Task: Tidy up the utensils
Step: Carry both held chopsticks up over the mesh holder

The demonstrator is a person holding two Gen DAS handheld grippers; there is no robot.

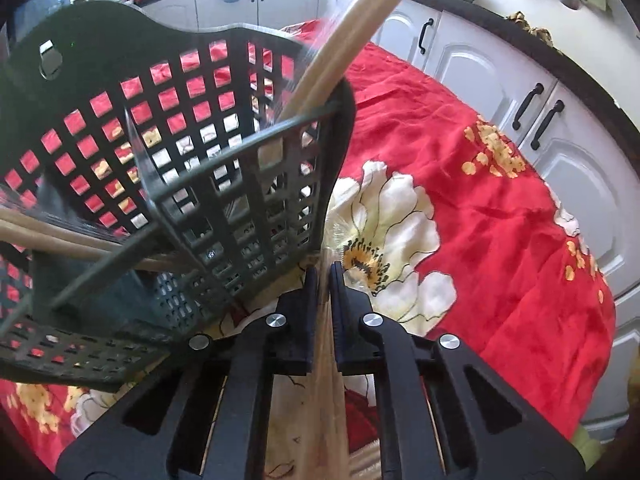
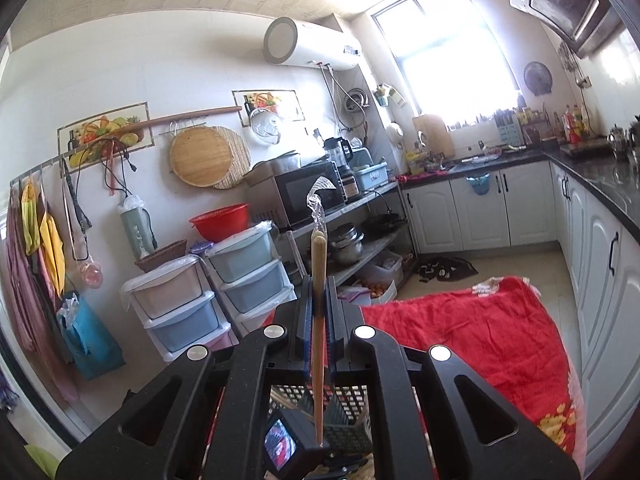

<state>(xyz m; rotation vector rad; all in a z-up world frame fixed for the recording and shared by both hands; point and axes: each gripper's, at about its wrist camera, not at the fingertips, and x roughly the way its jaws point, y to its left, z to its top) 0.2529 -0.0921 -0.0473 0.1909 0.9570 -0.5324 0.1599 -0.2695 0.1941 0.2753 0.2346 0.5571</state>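
A dark green lattice utensil basket (image 1: pixel 224 184) stands on the red flowered cloth (image 1: pixel 460 184), filling the left of the left wrist view. A plastic-wrapped pair of wooden chopsticks (image 1: pixel 340 52) leans into its right compartment. Another pair (image 1: pixel 52 236) lies across the lower left. My left gripper (image 1: pixel 324 272) is shut on a wrapped pair of chopsticks (image 1: pixel 326 360), just beside the basket's base. My right gripper (image 2: pixel 319 284) is shut on a wrapped pair of chopsticks (image 2: pixel 319 280), held upright above the basket (image 2: pixel 348 420). The left gripper's body (image 2: pixel 288 440) shows below it.
White cabinets with black handles (image 1: pixel 532 104) run along the right of the clothed table. In the right wrist view, stacked plastic drawers (image 2: pixel 180 308), a shelf with a microwave (image 2: pixel 296 196) and a dark countertop (image 2: pixel 592 168) surround the table (image 2: pixel 480 336).
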